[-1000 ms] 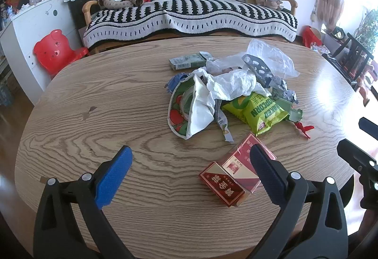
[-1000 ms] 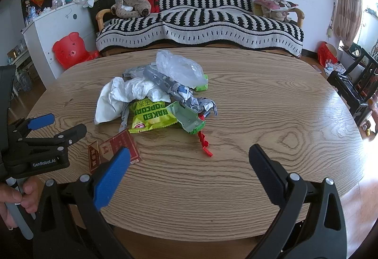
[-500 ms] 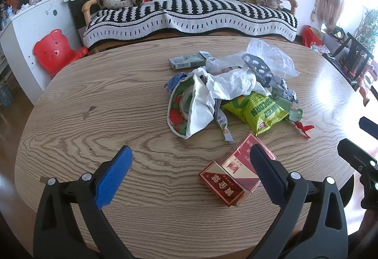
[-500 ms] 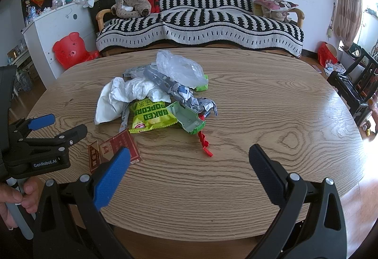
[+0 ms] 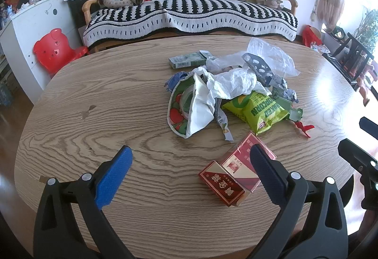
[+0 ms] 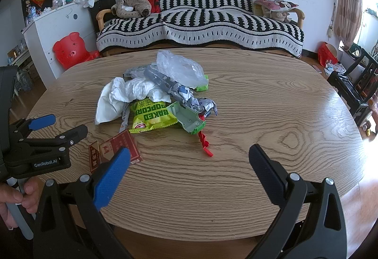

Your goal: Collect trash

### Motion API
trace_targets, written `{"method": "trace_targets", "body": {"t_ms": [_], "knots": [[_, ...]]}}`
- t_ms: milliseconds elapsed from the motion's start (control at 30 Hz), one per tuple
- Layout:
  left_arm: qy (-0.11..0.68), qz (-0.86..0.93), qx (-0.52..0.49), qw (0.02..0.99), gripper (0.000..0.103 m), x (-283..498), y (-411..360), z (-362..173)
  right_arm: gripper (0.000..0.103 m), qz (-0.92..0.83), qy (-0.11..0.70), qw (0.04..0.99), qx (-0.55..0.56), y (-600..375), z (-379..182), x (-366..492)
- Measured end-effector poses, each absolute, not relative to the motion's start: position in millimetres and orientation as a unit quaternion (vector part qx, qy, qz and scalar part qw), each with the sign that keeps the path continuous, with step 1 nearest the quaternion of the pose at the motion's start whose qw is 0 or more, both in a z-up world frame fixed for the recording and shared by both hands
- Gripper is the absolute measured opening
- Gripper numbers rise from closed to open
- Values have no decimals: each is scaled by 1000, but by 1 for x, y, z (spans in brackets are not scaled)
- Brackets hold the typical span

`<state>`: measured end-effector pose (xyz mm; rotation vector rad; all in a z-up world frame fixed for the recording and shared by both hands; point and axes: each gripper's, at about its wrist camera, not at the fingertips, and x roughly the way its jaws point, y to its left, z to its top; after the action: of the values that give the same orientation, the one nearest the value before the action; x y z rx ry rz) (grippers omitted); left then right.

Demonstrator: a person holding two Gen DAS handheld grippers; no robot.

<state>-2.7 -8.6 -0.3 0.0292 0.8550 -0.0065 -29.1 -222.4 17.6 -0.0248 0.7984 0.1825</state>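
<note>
Both grippers had their jaws wide apart with nothing in them, hovering over the near edge of the table. The left gripper sat closest to the red carton, which lay flat just in from the near edge with its flap end open, right by that gripper's right-hand finger. The right gripper was over bare wood further right along that edge, with the red clip the nearest thing ahead of it. The rest of the trash was heaped around the middle of the table: popcorn bag, crumpled paper, a clear bag on the far side, a grey-green plastic piece, and a green box just beyond the pile toward the far edge. My guess is everything here was light. The carton looked stiff enough to pinch across its short sides, though squeezing hard would probably crush it. The popcorn bag looked slick and crinkly, so I'd grab a sealed end. Paper and film would just squash, so anywhere in the bunch works.
</note>
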Motion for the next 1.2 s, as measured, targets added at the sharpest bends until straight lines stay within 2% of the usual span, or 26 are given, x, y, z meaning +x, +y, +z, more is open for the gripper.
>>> {"method": "trace_targets", "body": {"t_ms": [367, 533, 700, 867, 933, 1000, 1100, 1133, 1167, 1200], "knots": [[422, -2, 4, 906, 97, 2, -2, -8, 97, 97, 382, 919, -16, -224, 21, -24], [443, -13, -15, 896, 97, 18, 8, -17, 97, 121, 374, 918, -51, -220, 23, 3], [437, -5, 0, 899, 96, 39, 9, -23, 84, 147, 385, 909, -68, -211, 12, 46], [437, -5, 33, 899, 93, 59, 3, -35, 62, 165, 399, 897, -96, -195, -13, 83], [441, -7, 34, 897, 86, 65, 4, -39, 59, 162, 410, 893, -89, -193, -22, 97], [443, -4, 29, 896, 84, 70, 7, -40, 56, 160, 412, 893, -90, -191, -27, 104], [442, -7, 25, 897, 74, 76, 8, -41, 42, 159, 417, 891, -81, -192, -32, 118], [442, -10, 26, 897, 70, 78, 7, -42, 31, 161, 419, 890, -75, -193, -34, 120], [442, -14, 31, 896, 67, 80, 5, -43, 26, 163, 423, 888, -71, -193, -36, 122], [442, -18, 36, 896, 59, 81, 2, -43, 24, 165, 425, 887, -73, -192, -38, 124]]}}
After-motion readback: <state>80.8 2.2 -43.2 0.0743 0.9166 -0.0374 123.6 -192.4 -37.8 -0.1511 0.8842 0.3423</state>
